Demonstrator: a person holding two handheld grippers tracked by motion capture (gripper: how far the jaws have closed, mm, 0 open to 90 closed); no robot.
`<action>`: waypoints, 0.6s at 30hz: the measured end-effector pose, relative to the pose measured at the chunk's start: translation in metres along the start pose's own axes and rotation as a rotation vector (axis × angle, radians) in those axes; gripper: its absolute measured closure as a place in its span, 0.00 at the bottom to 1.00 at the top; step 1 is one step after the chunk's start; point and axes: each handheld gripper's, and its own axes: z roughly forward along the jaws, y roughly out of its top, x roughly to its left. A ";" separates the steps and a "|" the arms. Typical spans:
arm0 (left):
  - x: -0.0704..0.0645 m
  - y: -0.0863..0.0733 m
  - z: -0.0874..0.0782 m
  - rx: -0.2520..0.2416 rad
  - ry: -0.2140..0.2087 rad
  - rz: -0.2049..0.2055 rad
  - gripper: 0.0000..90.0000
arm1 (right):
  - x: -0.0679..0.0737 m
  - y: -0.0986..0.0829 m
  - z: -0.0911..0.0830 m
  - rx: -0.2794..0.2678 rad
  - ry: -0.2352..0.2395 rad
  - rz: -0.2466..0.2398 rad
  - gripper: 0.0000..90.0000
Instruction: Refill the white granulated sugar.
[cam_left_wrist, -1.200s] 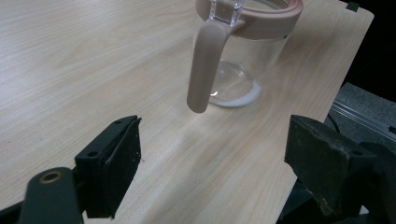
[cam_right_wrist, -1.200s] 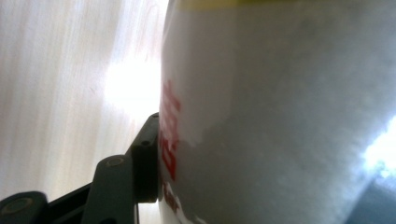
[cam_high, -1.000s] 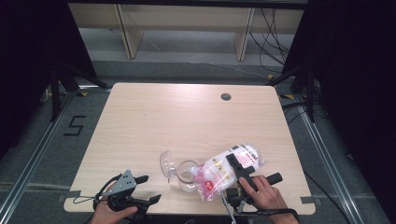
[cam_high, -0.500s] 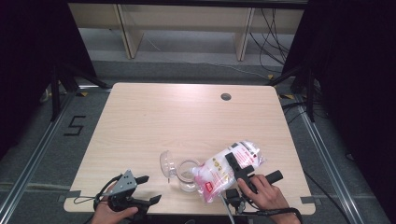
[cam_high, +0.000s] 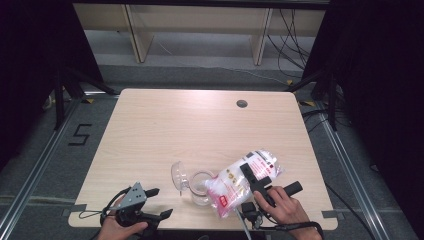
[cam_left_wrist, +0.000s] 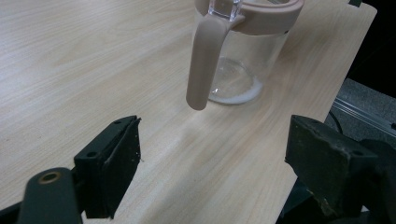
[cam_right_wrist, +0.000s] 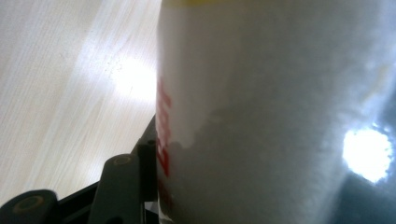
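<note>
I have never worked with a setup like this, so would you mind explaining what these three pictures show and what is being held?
There is no robot here: a person at a wooden table holds a hand-operated two-jaw gripper in each hand. The high view comes from a fixed camera above the table, with the person's hands entering from the bottom. The other two pictures come from small cameras riding on the grippers, each looking along its own black jaws.

The left gripper is open and holds nothing; its view looks at a clear glass jar with a beige rim and handle and a little white powder at the bottom. The jar's clear lid is flipped open. The right gripper is clamped on a plastic bag of white powder, tilted with its lower end at the jar's mouth, apparently for pouring. Its view sits very close to the bag.
</note>
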 end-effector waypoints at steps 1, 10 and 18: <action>0.000 0.000 0.000 -0.001 0.001 -0.001 0.20 | 0.000 -0.001 0.000 0.000 0.003 0.003 0.54; 0.000 -0.001 0.001 -0.003 0.000 -0.006 0.20 | -0.001 -0.003 -0.004 0.005 -0.004 -0.003 0.55; 0.000 -0.001 0.001 0.001 0.000 -0.006 0.19 | -0.006 -0.003 0.002 -0.003 -0.016 -0.033 0.55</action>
